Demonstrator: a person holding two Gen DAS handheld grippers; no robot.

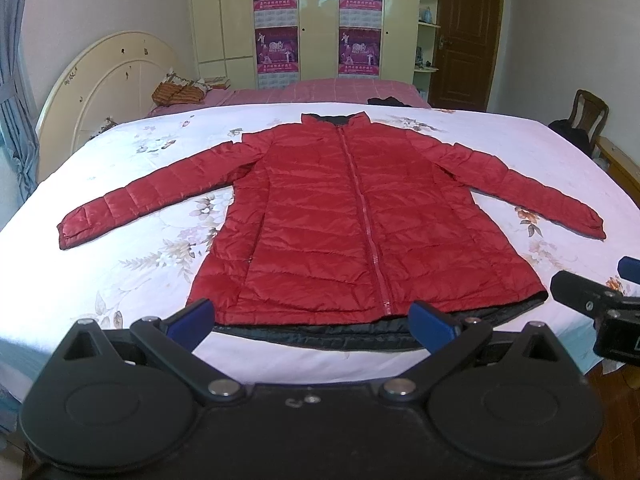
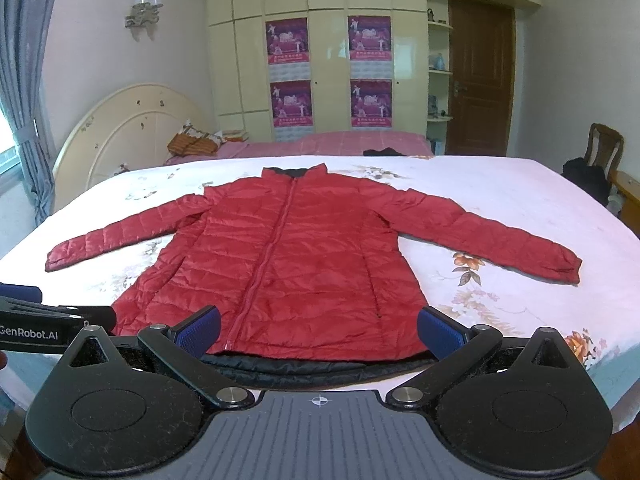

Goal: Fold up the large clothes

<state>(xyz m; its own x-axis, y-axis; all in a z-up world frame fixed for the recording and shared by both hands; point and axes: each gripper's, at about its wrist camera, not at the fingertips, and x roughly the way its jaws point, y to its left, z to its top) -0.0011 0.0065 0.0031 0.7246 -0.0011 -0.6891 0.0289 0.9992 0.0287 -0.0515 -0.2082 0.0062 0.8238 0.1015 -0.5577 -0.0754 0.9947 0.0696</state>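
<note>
A red quilted puffer jacket (image 1: 340, 220) lies flat and zipped on the floral white bedspread (image 1: 132, 264), both sleeves spread out, collar at the far side, its black lining showing along the near hem. It also shows in the right wrist view (image 2: 296, 264). My left gripper (image 1: 314, 322) is open and empty, hovering just in front of the hem. My right gripper (image 2: 320, 330) is open and empty, also just before the hem. The right gripper shows at the right edge of the left wrist view (image 1: 596, 300), and the left gripper shows at the left edge of the right wrist view (image 2: 40, 320).
A cream headboard (image 1: 108, 84) stands at the far left. A pink bed (image 1: 340, 90) with a pillow and a dark garment lies behind. A wardrobe with posters (image 1: 316, 20), a brown door (image 1: 466, 36) and a wooden chair (image 1: 588, 114) stand at the back and right.
</note>
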